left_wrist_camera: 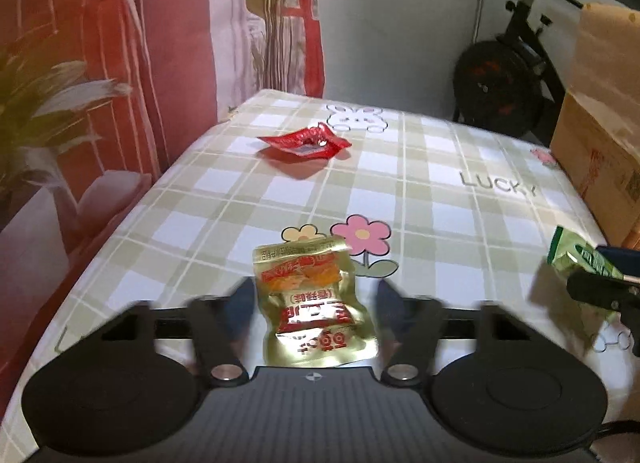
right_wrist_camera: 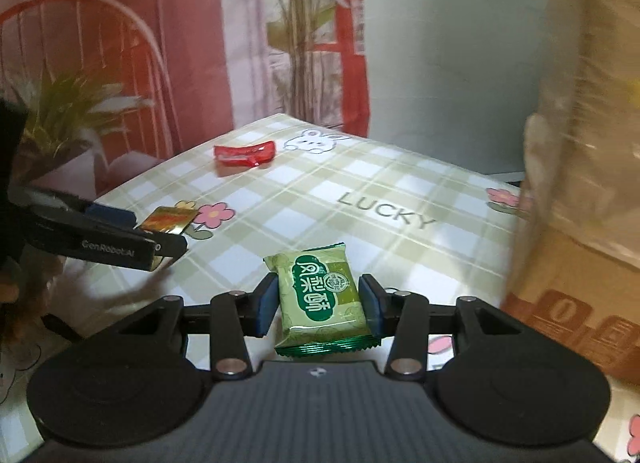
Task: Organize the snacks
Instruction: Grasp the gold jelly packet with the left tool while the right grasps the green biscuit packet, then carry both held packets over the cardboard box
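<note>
Left wrist view: the gold snack packet (left_wrist_camera: pixel 314 303) is seen dead ahead between the blurred fingers of the left hand-held gripper (left_wrist_camera: pixel 316 299), long axis along them, pads apart from it so nothing is gripped, while a red packet (left_wrist_camera: pixel 306 142) lies well beyond on the checked worktop (left_wrist_camera: pixel 420 183). Right wrist view: the green snack packet (right_wrist_camera: pixel 322 299) is clamped between the pads of the right hand-held gripper (right_wrist_camera: pixel 320 303), lifted off the worktop, with the cardboard box (right_wrist_camera: pixel 568 283) near on the right, judged the likely drop spot.

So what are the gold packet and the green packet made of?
The gold packet looks like shiny metallic foil: it glints like a mirror and holds sharp creases. The green packet looks like softer, glossy plastic film, with a crimped zigzag seal along its edge. What lies under the print cannot be told.
</note>
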